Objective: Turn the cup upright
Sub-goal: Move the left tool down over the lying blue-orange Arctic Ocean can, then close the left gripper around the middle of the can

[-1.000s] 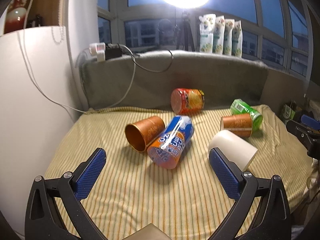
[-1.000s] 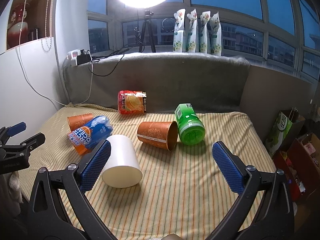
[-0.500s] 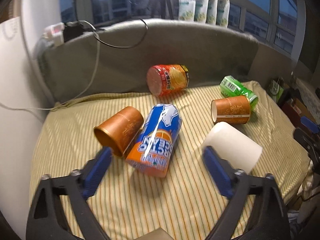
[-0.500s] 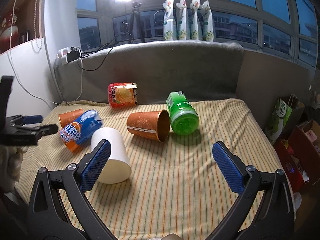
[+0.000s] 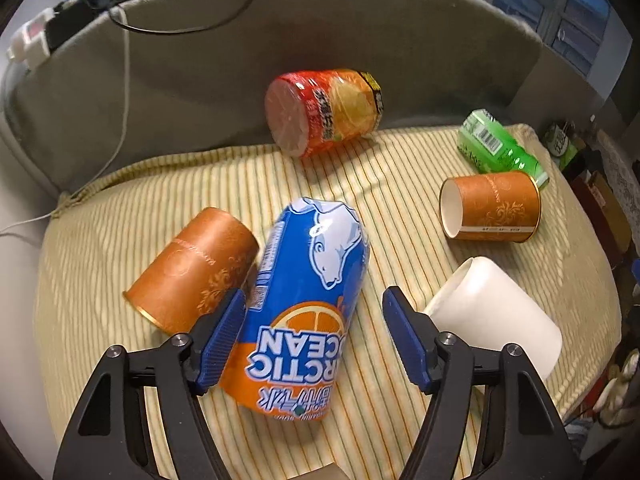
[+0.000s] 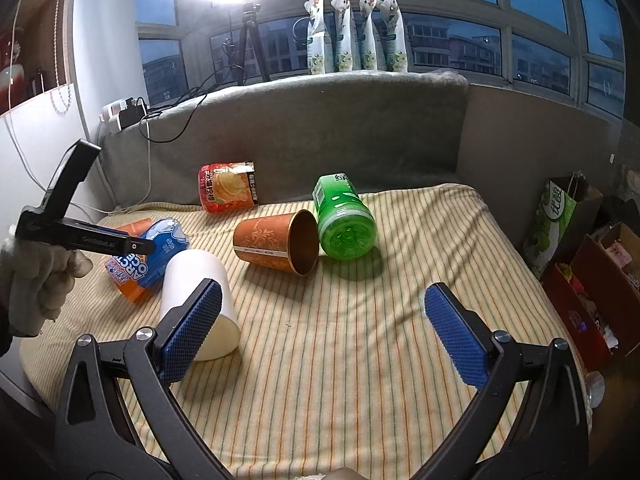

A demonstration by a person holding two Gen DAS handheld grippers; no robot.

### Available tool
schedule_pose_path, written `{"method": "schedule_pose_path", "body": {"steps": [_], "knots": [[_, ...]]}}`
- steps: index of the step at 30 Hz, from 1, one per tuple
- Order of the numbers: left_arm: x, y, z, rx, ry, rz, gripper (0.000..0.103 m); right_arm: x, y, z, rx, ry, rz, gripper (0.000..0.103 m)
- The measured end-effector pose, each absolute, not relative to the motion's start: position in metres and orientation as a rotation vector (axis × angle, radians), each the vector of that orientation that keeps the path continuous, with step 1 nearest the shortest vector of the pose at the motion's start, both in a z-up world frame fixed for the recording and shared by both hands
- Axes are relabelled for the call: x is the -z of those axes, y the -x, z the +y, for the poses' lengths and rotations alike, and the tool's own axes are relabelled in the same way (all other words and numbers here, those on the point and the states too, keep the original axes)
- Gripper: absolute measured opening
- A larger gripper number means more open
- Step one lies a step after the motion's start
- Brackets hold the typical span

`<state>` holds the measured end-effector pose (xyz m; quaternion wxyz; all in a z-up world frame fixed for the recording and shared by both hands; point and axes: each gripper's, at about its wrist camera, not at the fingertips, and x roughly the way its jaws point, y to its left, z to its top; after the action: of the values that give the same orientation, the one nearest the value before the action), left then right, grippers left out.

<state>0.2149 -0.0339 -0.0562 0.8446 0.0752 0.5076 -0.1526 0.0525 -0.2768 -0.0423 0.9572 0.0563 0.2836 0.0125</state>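
A blue and orange Arctic Ocean cup [image 5: 304,304] lies on its side on the striped cloth; it also shows in the right wrist view [image 6: 148,258]. My left gripper [image 5: 314,338] is open with its jaws on either side of this cup, the left pad close to it, not clamped. The left gripper also shows from the side in the right wrist view [image 6: 132,244]. My right gripper [image 6: 320,336] is open and empty above the cloth, its left finger in front of a white cup [image 6: 200,292] lying on its side.
Two orange paper cups [image 5: 192,272] [image 5: 492,208], a white cup [image 5: 492,316], a green cup [image 5: 500,148] and a red snack cup [image 5: 324,112] lie on their sides. A grey padded backrest [image 6: 320,128] stands behind. Bags and boxes [image 6: 580,248] sit right of the bed.
My left gripper has moved forward and down over the blue and orange cup, and its jaws have narrowed around it. My right gripper has shifted slightly and stays open.
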Motion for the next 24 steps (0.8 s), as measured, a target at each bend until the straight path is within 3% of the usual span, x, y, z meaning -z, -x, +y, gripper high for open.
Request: {"method": "schedule_pose_path", "body": {"steps": [10, 11, 24], "knots": [[0.074, -0.225, -0.041, 0.282, -0.274, 1.096, 0.07, 0.046, -0.053, -0.284, -0.024, -0.137, 0.585, 0.103], [0.076, -0.225, -0.041, 0.271, -0.291, 1.094, 0.066, 0.046, -0.053, -0.285, -0.024, -0.139, 0.585, 0.103], [0.073, -0.2, -0.037, 0.276, -0.339, 1.05, 0.059, 0.048, -0.053, -0.285, -0.027, -0.143, 0.587, 0.103]]}}
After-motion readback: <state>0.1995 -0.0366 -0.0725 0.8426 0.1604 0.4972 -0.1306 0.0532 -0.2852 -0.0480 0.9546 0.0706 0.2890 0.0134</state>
